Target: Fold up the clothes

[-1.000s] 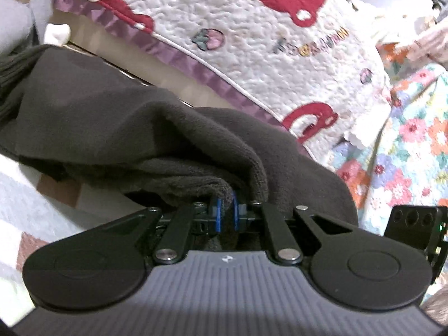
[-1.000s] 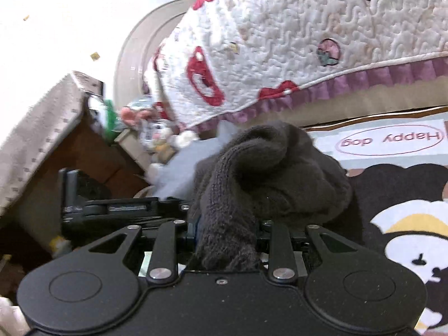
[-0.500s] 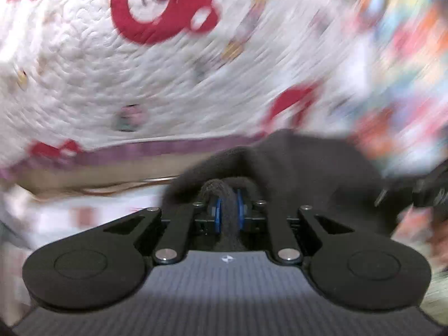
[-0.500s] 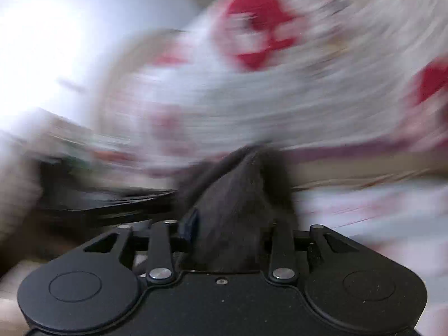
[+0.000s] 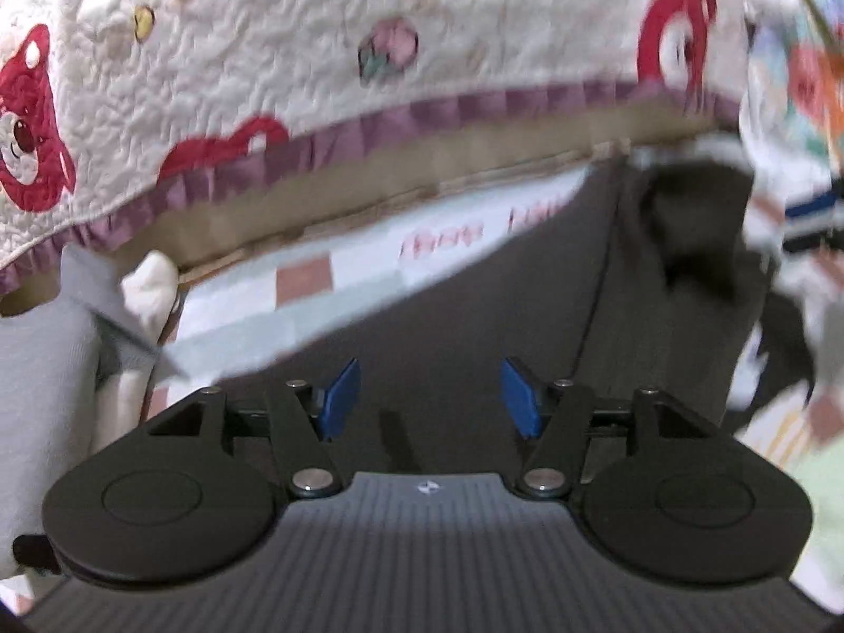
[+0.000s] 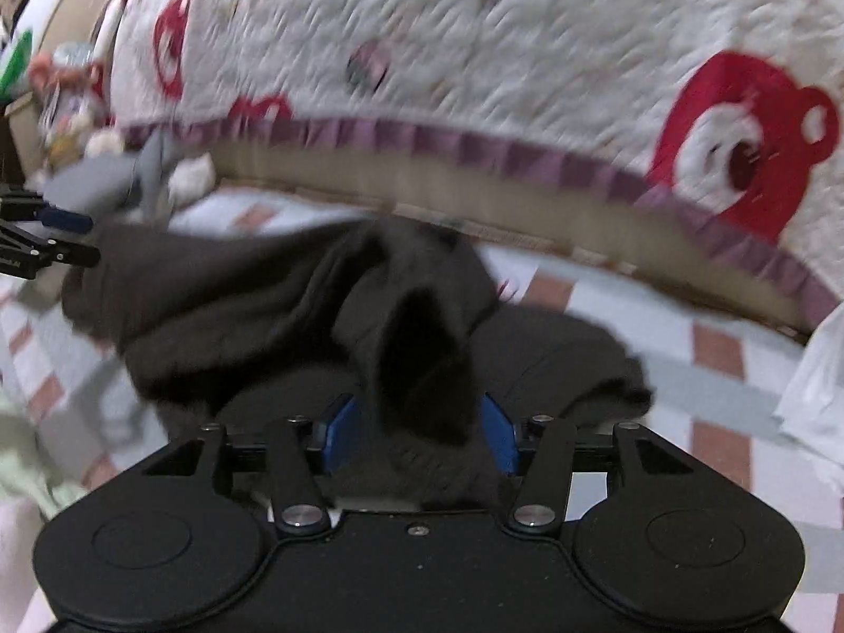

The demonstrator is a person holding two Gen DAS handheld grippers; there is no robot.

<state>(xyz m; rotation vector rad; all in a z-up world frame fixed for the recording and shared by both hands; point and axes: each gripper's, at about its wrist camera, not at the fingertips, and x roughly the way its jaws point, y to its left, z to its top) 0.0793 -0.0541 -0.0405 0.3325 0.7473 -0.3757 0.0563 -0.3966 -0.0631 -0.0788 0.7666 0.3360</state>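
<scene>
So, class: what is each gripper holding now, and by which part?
Left gripper: open, holding nothing. Right gripper: a fold of the dark garment lies between parted fingers; grip unclear.

Pink mat (image 5: 327, 285) lettering blurred, unreadable

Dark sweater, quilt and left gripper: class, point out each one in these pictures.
dark sweater (image 6: 253, 311), right wrist view, on its bunched body.
quilt (image 5: 295, 42), left wrist view, on its white stitched face.
left gripper (image 5: 430, 401), left wrist view, midway between its blue pads.
</scene>
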